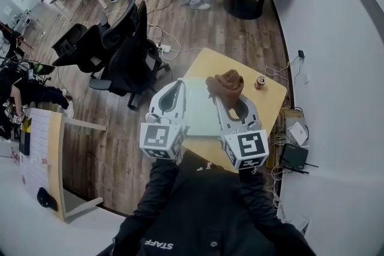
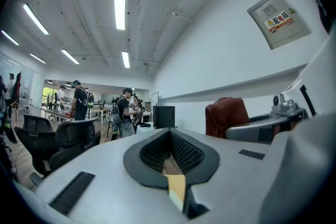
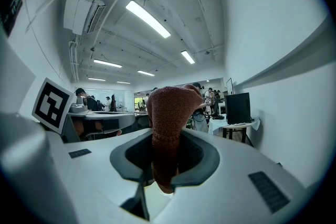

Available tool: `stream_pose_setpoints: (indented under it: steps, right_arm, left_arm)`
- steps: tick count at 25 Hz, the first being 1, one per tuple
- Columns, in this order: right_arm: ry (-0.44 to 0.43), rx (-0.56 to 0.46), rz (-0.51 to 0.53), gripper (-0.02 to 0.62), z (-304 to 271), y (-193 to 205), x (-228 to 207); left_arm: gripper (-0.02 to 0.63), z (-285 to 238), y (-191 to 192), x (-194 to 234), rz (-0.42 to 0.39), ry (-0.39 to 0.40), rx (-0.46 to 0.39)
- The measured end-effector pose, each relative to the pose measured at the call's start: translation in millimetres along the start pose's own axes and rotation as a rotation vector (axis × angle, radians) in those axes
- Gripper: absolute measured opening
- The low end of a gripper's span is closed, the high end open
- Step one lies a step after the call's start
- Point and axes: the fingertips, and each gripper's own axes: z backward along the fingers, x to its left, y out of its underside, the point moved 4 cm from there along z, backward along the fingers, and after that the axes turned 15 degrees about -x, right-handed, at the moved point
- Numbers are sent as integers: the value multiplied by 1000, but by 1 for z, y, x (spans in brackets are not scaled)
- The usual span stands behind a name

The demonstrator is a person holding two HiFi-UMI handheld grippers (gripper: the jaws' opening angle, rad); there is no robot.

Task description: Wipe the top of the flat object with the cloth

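Observation:
A pale flat slab (image 1: 200,112) lies on a small wooden table (image 1: 204,63). A brown knitted cloth (image 1: 227,83) bunches over the slab's far right corner, with my right gripper (image 1: 224,94) shut on it. In the right gripper view the cloth (image 3: 169,113) stands up between the jaws, clamped at its lower end. My left gripper (image 1: 177,86) hovers at the slab's left edge, shut and holding nothing. In the left gripper view its jaws (image 2: 170,134) meet with nothing between them, and the cloth (image 2: 226,117) shows to the right.
A drink can (image 1: 260,82) stands at the table's far right corner. Black office chairs (image 1: 129,48) crowd the left of the table. Cables and boxes (image 1: 294,141) lie by the wall on the right. People stand farther off in the room.

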Motion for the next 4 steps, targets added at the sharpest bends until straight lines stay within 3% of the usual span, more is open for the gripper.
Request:
stream_pose_setpoints:
  steps: [4]
  right_arm:
    - [-2,1,3,106,1,1,0]
  left_arm:
    - [34,0,1,-2,2,3,0]
